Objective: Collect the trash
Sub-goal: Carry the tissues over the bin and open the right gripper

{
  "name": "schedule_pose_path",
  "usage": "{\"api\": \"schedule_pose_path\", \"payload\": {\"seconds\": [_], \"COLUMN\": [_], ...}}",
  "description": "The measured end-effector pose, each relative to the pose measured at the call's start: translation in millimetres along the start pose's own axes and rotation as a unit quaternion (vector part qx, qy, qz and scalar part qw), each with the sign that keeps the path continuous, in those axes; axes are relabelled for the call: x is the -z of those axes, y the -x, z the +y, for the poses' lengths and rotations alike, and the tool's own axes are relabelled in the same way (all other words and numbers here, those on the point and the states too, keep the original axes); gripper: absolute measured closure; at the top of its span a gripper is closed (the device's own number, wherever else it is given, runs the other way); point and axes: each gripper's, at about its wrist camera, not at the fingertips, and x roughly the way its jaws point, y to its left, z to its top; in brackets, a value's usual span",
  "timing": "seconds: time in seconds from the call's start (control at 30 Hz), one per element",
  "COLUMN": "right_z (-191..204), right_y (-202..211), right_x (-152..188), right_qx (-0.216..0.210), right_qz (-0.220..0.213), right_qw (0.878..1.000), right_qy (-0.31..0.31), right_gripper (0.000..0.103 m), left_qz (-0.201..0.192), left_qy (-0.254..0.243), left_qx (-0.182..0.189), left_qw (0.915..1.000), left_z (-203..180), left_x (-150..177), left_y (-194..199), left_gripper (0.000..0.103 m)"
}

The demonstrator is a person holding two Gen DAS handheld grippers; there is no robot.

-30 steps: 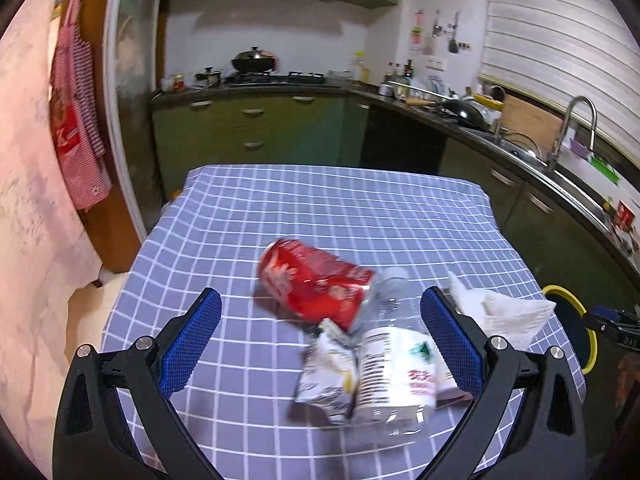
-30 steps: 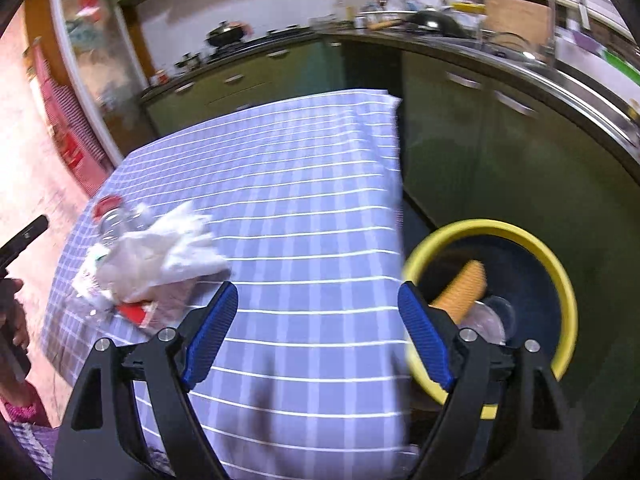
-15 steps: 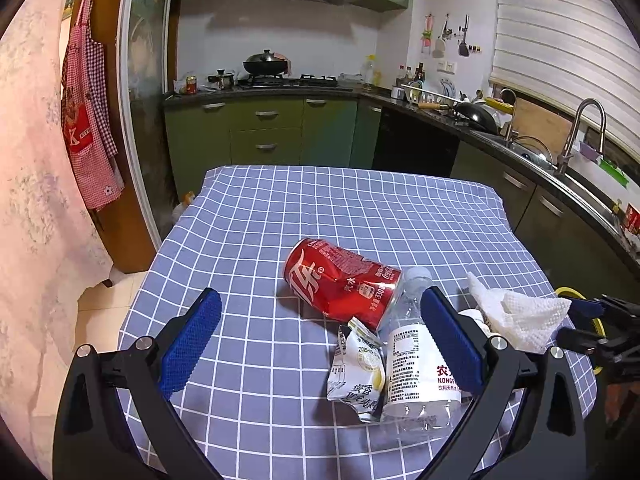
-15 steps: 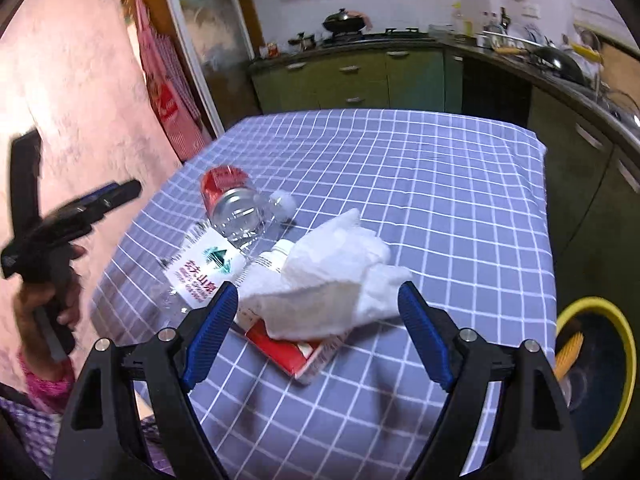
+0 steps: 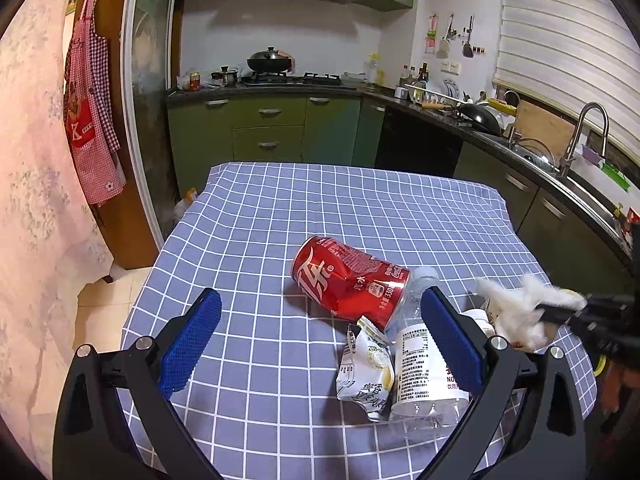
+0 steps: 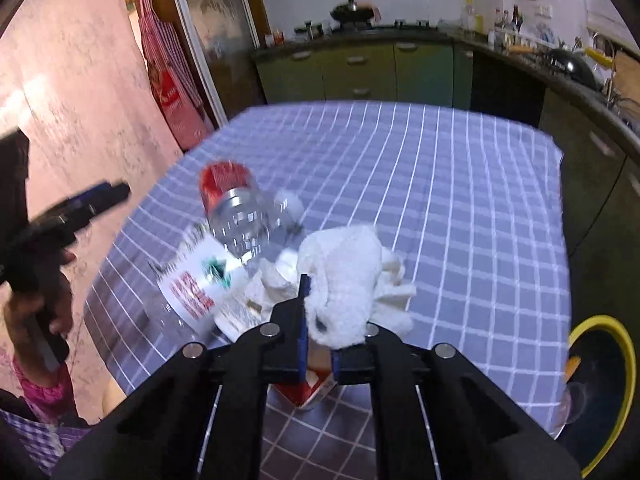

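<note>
Tissue (image 6: 344,280) sat pinched in the right gripper (image 6: 318,320), jaws clamped tight on the white wad just over the checked tablecloth (image 6: 460,200). Beside the tissue lay the clear bottle (image 5: 420,368) and snack wrapper (image 5: 366,372), framed by the wide-open, empty left gripper (image 5: 320,344). Beyond the bottle rested the red can (image 5: 348,280).

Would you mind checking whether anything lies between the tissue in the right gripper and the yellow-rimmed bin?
Nothing visible does: from the tissue in the right gripper, only bare tablecloth leads to the bin beyond the table's edge.
</note>
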Motion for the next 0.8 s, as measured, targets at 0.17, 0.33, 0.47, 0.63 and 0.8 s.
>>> {"api": "schedule_pose_path", "payload": {"seconds": [0.17,0.33,0.47,0.63,0.8], "right_z": [-1.5,-14.2,-46.3,-111.6,-175.7], "right_y": [35.5,86.9,120.8,138.4,129.9], "right_x": [-18.2,-26.5,-12.7,30.1,75.1], "right_qx": [-0.003,0.015,0.075,0.195,0.26], "right_qz": [-0.046,-0.102,-0.12,-0.085,-0.023], "right_qw": [0.999,0.995,0.989,0.971,0.949], "right_qy": [0.005,-0.001,-0.032,-0.106,-0.177], "right_gripper": [0.095,0.095,0.095,0.092,0.092], "left_qz": [0.002,-0.003,0.0,0.004,0.009], "left_qy": [0.001,0.0,-0.007,-0.022,-0.039], "left_qx": [0.001,0.005,0.011,0.018,0.019], "left_qw": [1.0,1.0,0.9999,0.9996,0.999], "left_z": [0.1,-1.7,-8.1,-21.9,-37.4], "left_x": [0.2,-0.1,1.5,3.7,1.6], "left_y": [0.0,2.6,2.4,1.2,-1.2], "left_gripper": [0.005,0.005,0.005,0.005,0.005]}}
